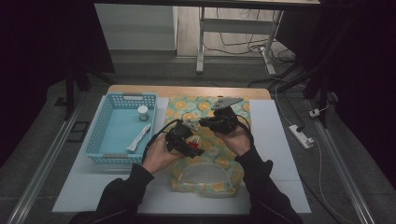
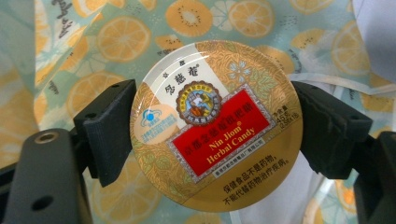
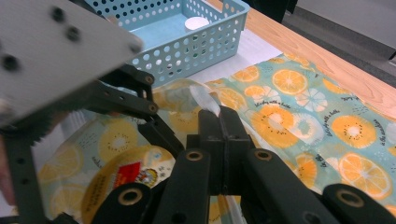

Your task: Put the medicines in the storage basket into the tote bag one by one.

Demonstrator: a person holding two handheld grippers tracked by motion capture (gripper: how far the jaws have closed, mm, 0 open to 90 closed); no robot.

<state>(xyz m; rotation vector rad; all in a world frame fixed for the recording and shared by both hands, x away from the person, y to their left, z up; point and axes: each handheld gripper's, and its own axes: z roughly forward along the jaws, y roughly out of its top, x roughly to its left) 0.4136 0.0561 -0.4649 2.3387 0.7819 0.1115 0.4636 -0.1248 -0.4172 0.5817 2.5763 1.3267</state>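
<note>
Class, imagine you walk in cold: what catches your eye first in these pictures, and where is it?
First, the round golden candy tin, clamped by its edges in the left gripper above the fruit-print bag at the table's centre. Beside it, the right gripper pinches the bag's white edge. The blue basket stands to the left.

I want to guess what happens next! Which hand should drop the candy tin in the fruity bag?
Probably the left. Its tongs already squeeze the candy tin just above the bag. The right tongs are busy pinching the bag's white edge.
</note>
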